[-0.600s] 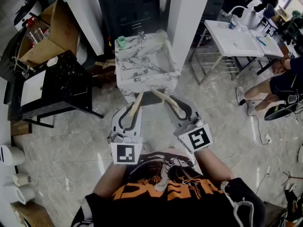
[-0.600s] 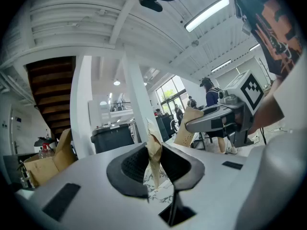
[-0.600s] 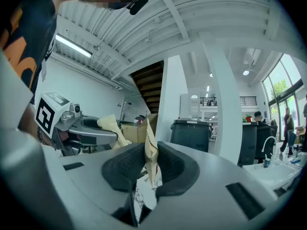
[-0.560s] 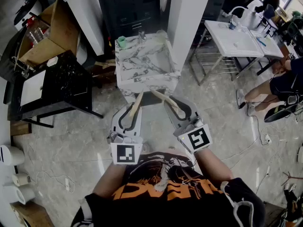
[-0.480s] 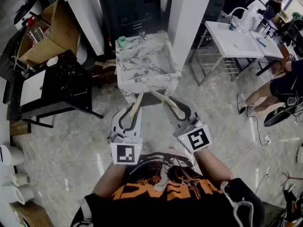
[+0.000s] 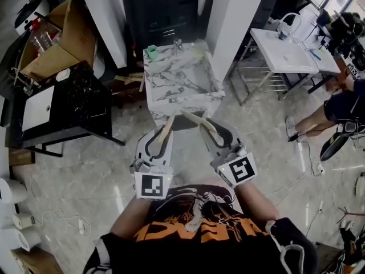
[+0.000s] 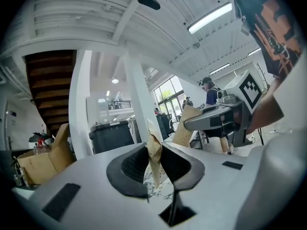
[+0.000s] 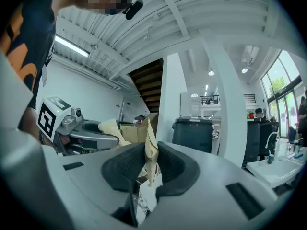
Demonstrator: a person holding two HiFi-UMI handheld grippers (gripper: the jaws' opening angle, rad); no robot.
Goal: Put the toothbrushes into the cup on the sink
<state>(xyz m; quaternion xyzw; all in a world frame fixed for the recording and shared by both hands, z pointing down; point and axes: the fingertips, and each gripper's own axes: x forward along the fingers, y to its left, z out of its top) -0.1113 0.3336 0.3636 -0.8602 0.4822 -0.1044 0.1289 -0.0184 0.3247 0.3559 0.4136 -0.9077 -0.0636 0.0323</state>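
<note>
Left claw (image 6: 165,131) and right claw (image 6: 206,130) each tight on a paper-wrapped toothbrush (image 7: 154,153) (image 8: 150,152), near the marble sink (image 6: 183,103).

Two wrapped toothbrushes (image 6: 166,128) (image 6: 195,119) showing, and two grippers: left gripper (image 6: 162,132), right gripper (image 6: 209,131). And there's one green cup (image 6: 151,52), up on one marble sink (image 6: 185,103).

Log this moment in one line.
left gripper: shut on wrapped toothbrush | right gripper: shut on second wrapped toothbrush | sink: ahead of both grippers | cup: on sink's far left corner
</note>
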